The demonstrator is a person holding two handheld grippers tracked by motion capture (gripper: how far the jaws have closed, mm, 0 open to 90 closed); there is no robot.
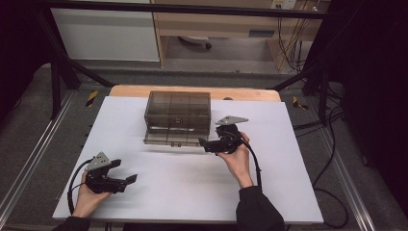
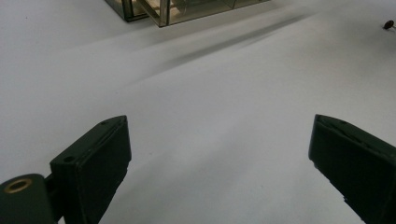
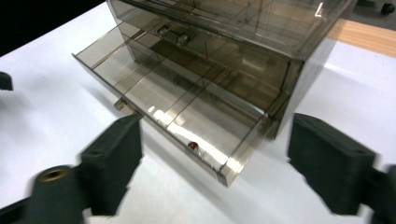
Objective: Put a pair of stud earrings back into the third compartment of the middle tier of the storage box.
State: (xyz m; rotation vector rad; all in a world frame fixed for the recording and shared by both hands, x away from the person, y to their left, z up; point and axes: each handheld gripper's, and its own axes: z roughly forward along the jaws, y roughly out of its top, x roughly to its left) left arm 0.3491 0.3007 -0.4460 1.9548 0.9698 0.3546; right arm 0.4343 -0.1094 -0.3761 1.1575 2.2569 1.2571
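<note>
A smoky see-through drawer box (image 1: 178, 109) stands at the back middle of the white table (image 1: 159, 173). Its lowest drawer (image 1: 172, 137) is pulled out. In the right gripper view the drawer (image 3: 154, 93) has several divided cells, and a small red object (image 3: 191, 145) lies in the cell near its front right corner. My right gripper (image 1: 206, 144) sits just off that corner, and its jaws (image 3: 215, 168) stand open and hold nothing. Near the front left, my left gripper (image 1: 130, 179) is low over the table, open (image 2: 219, 158) and holding nothing.
A wooden tabletop edge (image 1: 192, 90) shows behind the white sheet. A corner of the box (image 2: 159, 9) appears at the top of the left gripper view, with a small dark speck (image 2: 388, 24) far right. Black frame posts and cables flank the table.
</note>
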